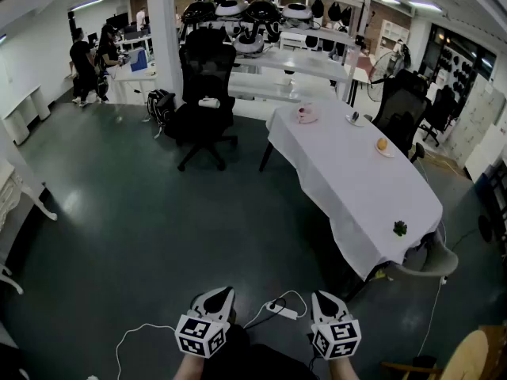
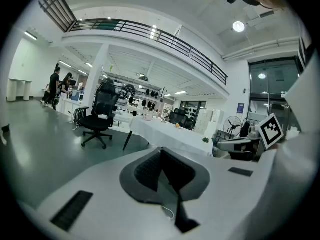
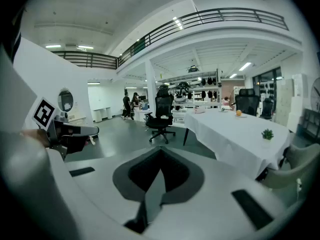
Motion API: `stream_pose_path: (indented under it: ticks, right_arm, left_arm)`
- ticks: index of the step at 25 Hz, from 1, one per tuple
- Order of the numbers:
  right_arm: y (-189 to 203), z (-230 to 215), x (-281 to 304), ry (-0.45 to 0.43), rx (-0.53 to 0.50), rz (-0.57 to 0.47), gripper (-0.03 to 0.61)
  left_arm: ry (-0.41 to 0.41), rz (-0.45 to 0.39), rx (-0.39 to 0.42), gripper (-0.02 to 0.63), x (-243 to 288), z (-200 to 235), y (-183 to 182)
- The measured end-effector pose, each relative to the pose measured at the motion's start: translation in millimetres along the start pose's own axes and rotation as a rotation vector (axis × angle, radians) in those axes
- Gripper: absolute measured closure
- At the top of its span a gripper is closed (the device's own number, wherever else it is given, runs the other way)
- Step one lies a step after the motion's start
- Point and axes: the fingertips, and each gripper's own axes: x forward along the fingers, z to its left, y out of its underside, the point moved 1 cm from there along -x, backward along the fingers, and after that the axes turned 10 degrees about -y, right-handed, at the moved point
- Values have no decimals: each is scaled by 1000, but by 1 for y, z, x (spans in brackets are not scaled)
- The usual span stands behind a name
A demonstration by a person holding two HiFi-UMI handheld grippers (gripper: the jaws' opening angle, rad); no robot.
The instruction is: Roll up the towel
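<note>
I cannot make out a towel in any view. My left gripper (image 1: 221, 293) and right gripper (image 1: 322, 296) are held side by side low in the head view, above the dark floor and well short of the table. Both are shut with nothing between the jaws. In the left gripper view the jaws of the left gripper (image 2: 161, 152) meet in a closed seam, and so do those of the right gripper (image 3: 161, 153) in the right gripper view. A long table with a white cloth (image 1: 356, 180) stands ahead to the right.
On the table are a pinkish item on a plate (image 1: 306, 115), an orange fruit on a plate (image 1: 383, 145) and a small green plant (image 1: 400, 228). A black office chair (image 1: 204, 93) stands ahead. A power strip (image 1: 283, 310) with cable lies on the floor. People (image 1: 83, 70) stand far left.
</note>
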Motion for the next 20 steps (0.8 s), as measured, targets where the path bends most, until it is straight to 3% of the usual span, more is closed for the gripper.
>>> stream_pose_path:
  ticks: [11, 18, 19, 20]
  right_arm:
    - [1, 21, -33, 12, -4, -57, 571]
    - [-15, 19, -36, 70, 0, -112, 569]
    - [-15, 19, -37, 70, 10, -123, 569]
    - [-15, 18, -38, 64, 24, -133, 571]
  left_arm:
    - [5, -12, 63, 601, -32, -15, -2]
    - [-2, -61, 40, 599, -39, -10, -17]
    - [0, -60, 31, 592, -39, -9, -17]
    - [7, -58, 17, 540, -40, -9, -16]
